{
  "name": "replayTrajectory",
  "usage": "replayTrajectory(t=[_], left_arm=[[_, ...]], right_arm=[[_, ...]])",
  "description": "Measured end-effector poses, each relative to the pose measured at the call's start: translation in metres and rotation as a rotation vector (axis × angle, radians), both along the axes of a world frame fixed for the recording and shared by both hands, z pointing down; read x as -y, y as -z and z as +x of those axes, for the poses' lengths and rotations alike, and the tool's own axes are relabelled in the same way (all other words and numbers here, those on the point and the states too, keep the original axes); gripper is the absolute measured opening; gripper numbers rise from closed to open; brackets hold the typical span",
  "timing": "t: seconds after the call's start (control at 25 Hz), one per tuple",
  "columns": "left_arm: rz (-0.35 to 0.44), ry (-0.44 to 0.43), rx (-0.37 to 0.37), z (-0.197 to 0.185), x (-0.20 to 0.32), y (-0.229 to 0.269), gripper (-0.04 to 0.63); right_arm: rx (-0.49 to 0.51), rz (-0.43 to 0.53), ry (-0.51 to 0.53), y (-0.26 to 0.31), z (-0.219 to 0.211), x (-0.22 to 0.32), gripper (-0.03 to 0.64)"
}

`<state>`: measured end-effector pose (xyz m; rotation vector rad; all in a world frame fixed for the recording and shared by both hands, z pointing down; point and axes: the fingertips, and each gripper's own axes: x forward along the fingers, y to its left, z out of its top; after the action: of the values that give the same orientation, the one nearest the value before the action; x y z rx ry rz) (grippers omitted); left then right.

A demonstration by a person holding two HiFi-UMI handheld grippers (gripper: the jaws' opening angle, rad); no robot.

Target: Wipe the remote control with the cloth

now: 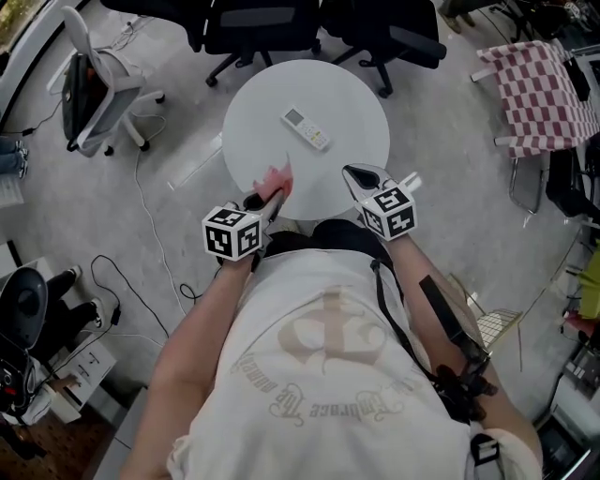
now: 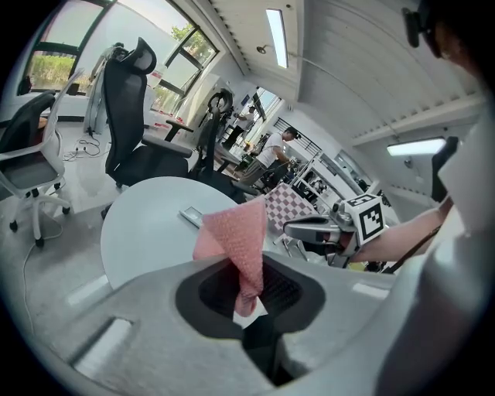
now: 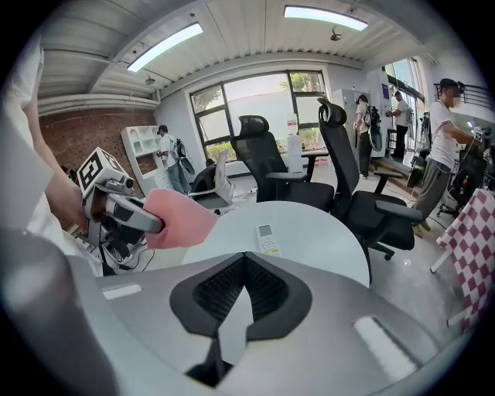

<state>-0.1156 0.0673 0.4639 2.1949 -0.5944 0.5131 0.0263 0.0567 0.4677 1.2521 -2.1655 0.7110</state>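
Observation:
A white remote control (image 1: 307, 127) lies on the round white table (image 1: 347, 98), towards its far side; it also shows in the right gripper view (image 3: 267, 239) and the left gripper view (image 2: 191, 216). My left gripper (image 1: 270, 196) is shut on a pink cloth (image 1: 278, 180), which sticks up from its jaws (image 2: 241, 247) over the table's near edge. The right gripper (image 1: 361, 175) is shut and empty, hovering at the table's near right edge. Both grippers are short of the remote.
Black office chairs (image 1: 272, 23) stand behind the table, and a white chair (image 1: 98, 89) is at the left. A checkered cloth (image 1: 539, 94) hangs at the right. Cables run over the floor at the left. People stand in the background of the gripper views.

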Motion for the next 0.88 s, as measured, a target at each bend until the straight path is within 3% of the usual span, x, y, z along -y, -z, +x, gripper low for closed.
replayTrajectory(t=[0.16, 0.88], left_arm=[[-0.01, 0.004, 0.019, -0.005, 0.018, -0.003, 0.035], [-0.098, -0.04, 0.123, 0.043, 0.065, -0.037, 0.035]], right_arm=[[-0.001, -0.03, 0.029, -0.016, -0.01, 0.021, 0.008], [-0.051, -0.137, 0.13, -0.071, 0.003, 0.082, 0.008]])
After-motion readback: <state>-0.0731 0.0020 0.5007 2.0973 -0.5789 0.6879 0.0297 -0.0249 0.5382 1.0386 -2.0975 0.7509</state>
